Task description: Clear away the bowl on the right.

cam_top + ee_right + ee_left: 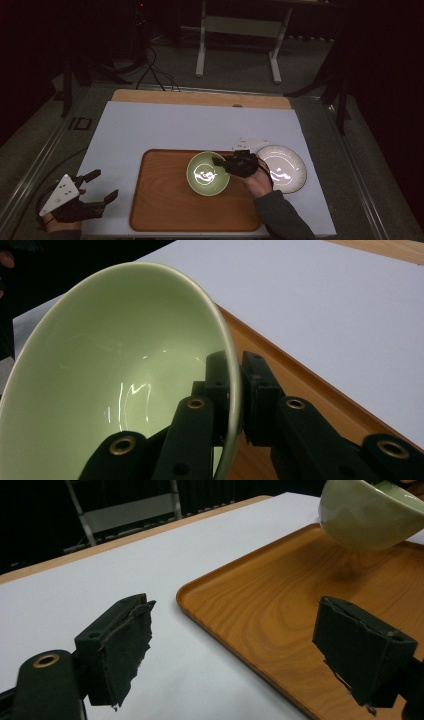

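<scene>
The right gripper (223,163) is clamped on the rim of the green bowl (207,173), one jaw inside the wall and one outside, as the right gripper view shows (235,390). The bowl sits at centre frame in the high view, over the right half of the wooden tray (160,200); in the left gripper view it hangs clear of the tray surface (367,512). To set it down well, level the bowl first (it appears tilted), lower it slowly until the base bears flat, then release. Keep clear of the white plate (282,167) just right of the tray. The left gripper (98,185) rests at lower left, jaws apart and empty.
</scene>
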Demonstrator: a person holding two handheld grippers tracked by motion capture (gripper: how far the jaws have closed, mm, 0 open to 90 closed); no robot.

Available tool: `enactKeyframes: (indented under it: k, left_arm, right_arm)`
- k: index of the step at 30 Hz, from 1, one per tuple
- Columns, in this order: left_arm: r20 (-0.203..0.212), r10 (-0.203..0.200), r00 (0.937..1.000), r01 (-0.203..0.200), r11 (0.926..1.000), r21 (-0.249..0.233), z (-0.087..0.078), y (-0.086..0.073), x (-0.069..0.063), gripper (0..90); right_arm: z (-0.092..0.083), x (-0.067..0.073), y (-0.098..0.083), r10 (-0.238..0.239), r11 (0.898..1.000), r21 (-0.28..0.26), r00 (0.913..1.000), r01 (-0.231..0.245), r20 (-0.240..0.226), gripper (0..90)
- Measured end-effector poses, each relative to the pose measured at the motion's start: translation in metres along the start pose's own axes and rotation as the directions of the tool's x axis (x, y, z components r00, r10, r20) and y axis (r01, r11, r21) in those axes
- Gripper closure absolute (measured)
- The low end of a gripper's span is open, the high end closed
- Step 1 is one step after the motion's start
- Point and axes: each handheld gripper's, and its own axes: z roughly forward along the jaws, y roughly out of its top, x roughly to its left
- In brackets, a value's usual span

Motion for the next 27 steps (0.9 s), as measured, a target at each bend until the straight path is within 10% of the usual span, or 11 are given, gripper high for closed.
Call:
enactKeyframes:
  k: [27]
  left_arm:
    - [-0.002, -0.001, 1.0, 0.001, 1.0, -0.003, -0.001, 0.0, 0.0, 15.5]
  right_arm:
    - [0.014, 0.007, -0.01, -0.017, 0.999, 0.042, 0.9997, 0.018, -0.018, 82.6]
